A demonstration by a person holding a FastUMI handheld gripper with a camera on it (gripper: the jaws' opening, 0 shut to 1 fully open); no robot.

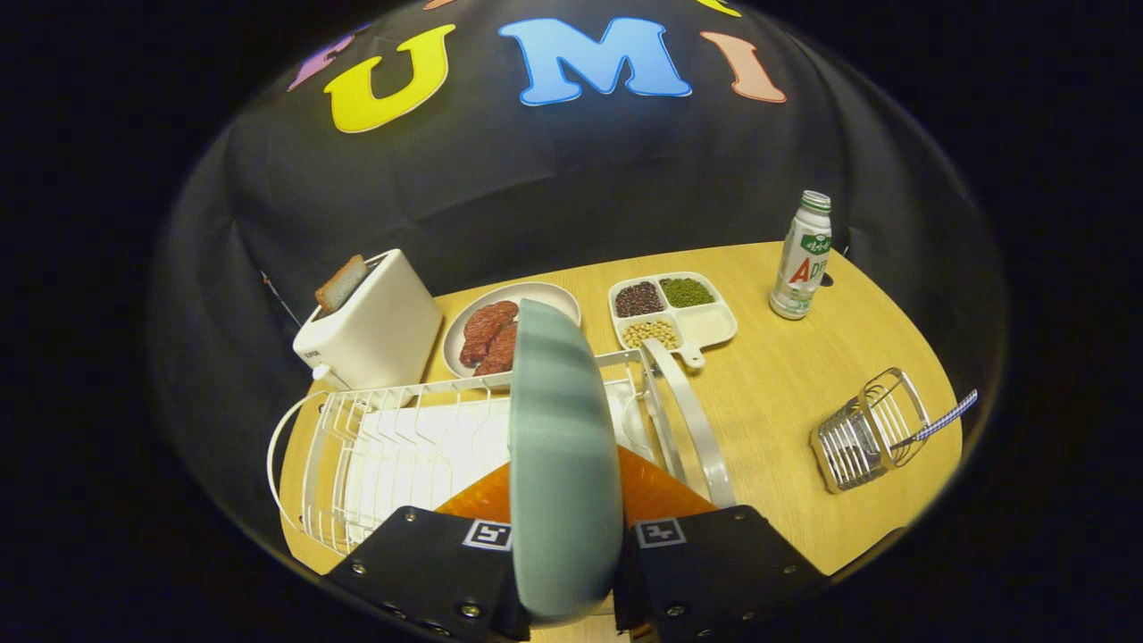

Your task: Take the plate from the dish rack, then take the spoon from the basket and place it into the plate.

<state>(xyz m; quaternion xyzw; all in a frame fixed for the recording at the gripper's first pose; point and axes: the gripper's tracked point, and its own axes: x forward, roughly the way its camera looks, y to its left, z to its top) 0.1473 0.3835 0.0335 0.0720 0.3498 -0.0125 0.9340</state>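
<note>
Between the gripper fingers, clamped from both sides: plate, held on edge above the dish rack; spoon in basket, well apart on the surface.

Pale green plate stands on edge between the fingers, above the white rack; spoon leans in wire basket, ahead right

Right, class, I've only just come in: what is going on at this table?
A person's hand-held gripper has its fingers shut on a pale green plate, held on edge above the white dish rack. The spoon sticks out of the wire basket, off to the side of the rack. Beyond the rack are a toaster, a plate of meat and a tray of beans.
</note>
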